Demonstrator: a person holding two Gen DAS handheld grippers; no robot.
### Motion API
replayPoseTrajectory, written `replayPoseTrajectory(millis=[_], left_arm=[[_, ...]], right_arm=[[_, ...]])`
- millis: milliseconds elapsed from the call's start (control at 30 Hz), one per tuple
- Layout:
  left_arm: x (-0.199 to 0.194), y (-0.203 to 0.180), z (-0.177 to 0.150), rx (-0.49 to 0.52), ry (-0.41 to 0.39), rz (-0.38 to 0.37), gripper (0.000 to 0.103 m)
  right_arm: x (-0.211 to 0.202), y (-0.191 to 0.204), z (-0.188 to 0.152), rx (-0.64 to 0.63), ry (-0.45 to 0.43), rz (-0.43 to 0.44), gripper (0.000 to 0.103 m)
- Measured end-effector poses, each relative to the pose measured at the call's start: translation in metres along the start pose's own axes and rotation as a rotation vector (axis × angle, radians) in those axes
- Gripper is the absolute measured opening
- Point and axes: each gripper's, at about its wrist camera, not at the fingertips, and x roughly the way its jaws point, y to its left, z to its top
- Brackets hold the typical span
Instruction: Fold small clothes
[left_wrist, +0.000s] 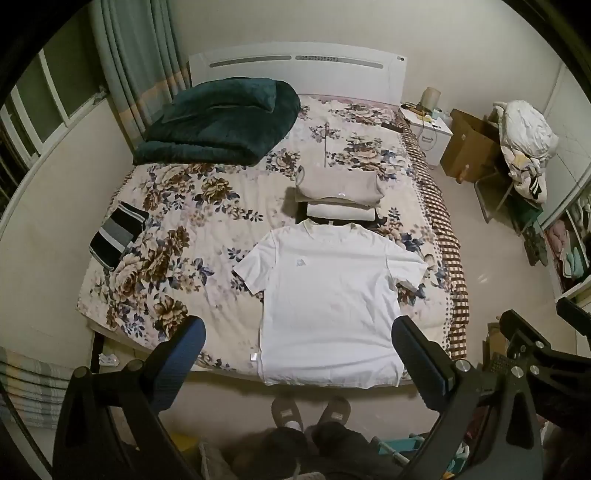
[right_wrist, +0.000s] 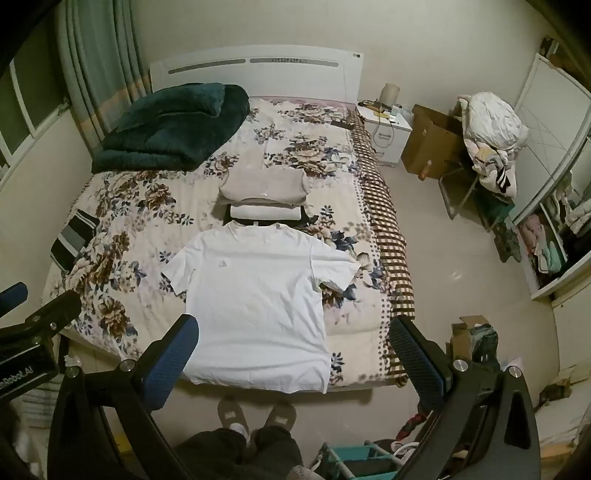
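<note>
A white T-shirt (left_wrist: 328, 295) lies spread flat, front up, on the near part of the floral bed (left_wrist: 177, 229); it also shows in the right wrist view (right_wrist: 255, 295). Its hem hangs at the bed's front edge. My left gripper (left_wrist: 299, 332) is open and empty, held high above the hem. My right gripper (right_wrist: 291, 332) is open and empty, also high above the bed's front edge. A stack of folded clothes (left_wrist: 340, 192) sits just beyond the shirt's collar, also seen in the right wrist view (right_wrist: 264, 195).
A dark green folded blanket (left_wrist: 221, 122) lies at the bed's far left. A striped folded cloth (left_wrist: 118, 232) lies at the left edge. A nightstand (left_wrist: 430, 129), cardboard box (left_wrist: 469, 147) and a chair piled with laundry (left_wrist: 524, 147) stand on the right. My slippered feet (left_wrist: 310, 410) are at the bed's foot.
</note>
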Motion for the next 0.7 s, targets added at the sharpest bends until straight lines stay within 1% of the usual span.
replayPoseTrajectory(millis=[300,600,700], left_arm=[[-0.0002,-0.0002,0.0000,0.004,-0.003,0.007,0.103],[-0.0001,-0.0004,0.0000,0.003,-0.006,0.010,0.103],[-0.0003,-0.0003,0.0000,0.003,-0.006,0.009,0.103]], right_arm=[[-0.0030,-0.0004,-0.0008,0.000,-0.015,-0.004,0.103],[-0.0039,0.0035,-0.0010,-0.012,-0.011,0.001,0.103],[-0.0069,-0.0012,-0.0030,0.004,-0.014,0.001,0.103]])
